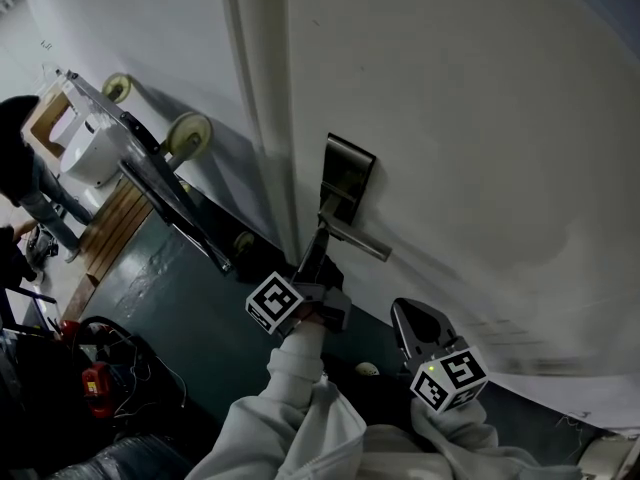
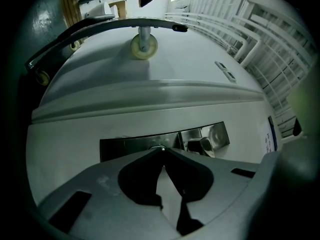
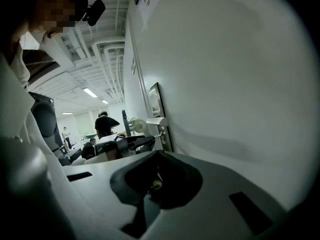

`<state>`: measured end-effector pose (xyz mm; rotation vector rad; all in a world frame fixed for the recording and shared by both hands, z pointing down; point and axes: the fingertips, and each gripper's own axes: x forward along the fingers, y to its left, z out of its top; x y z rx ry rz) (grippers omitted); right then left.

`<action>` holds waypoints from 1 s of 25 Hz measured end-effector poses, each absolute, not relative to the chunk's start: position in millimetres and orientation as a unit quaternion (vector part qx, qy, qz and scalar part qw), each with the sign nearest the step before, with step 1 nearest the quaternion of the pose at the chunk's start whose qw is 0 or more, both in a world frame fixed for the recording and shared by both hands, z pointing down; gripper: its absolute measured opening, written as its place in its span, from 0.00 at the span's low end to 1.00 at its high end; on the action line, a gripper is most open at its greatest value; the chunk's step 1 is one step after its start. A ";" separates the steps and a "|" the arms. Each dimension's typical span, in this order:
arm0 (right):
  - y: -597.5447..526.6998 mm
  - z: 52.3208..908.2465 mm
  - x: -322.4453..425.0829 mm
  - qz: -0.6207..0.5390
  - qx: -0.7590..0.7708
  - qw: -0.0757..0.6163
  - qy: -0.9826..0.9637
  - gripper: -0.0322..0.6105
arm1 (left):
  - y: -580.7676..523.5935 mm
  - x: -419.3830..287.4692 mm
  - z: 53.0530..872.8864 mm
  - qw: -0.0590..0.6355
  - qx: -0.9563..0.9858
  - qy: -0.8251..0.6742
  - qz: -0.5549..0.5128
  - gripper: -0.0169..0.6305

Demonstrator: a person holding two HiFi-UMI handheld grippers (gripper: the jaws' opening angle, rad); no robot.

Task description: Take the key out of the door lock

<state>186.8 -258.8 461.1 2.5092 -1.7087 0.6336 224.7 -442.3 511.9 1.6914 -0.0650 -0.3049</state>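
A steel lock plate (image 1: 350,173) with a lever handle (image 1: 360,240) sits on the white door (image 1: 470,118). My left gripper (image 1: 320,236) reaches up under the handle to the plate. In the left gripper view its jaws meet at the plate (image 2: 130,146), and a small bright bit of metal, the key (image 2: 158,148), shows pinched at their tips (image 2: 160,150). The rest of the key is hidden. The handle (image 2: 206,144) lies just to the right. My right gripper (image 1: 405,313) hangs lower right, apart from the lock, shut and holding nothing (image 3: 158,170).
A wheeled metal cart (image 1: 150,168) leans against the wall left of the door, above a wooden pallet (image 1: 110,233). Cables and a red tool (image 1: 95,378) lie at lower left. A person (image 1: 15,168) stands at the far left. A small pale round thing (image 1: 367,369) lies on the dark floor.
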 end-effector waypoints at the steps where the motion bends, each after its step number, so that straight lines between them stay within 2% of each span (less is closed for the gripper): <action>1: -257.8 461.3 185.7 0.205 0.809 0.021 -0.550 0.13 | -443.1 223.5 514.9 0.651 0.747 -0.035 -0.129 0.07; 25: -257.3 458.9 167.7 0.208 0.801 0.016 -0.561 0.13 | -441.8 213.7 515.0 0.645 0.754 -0.050 -0.113 0.07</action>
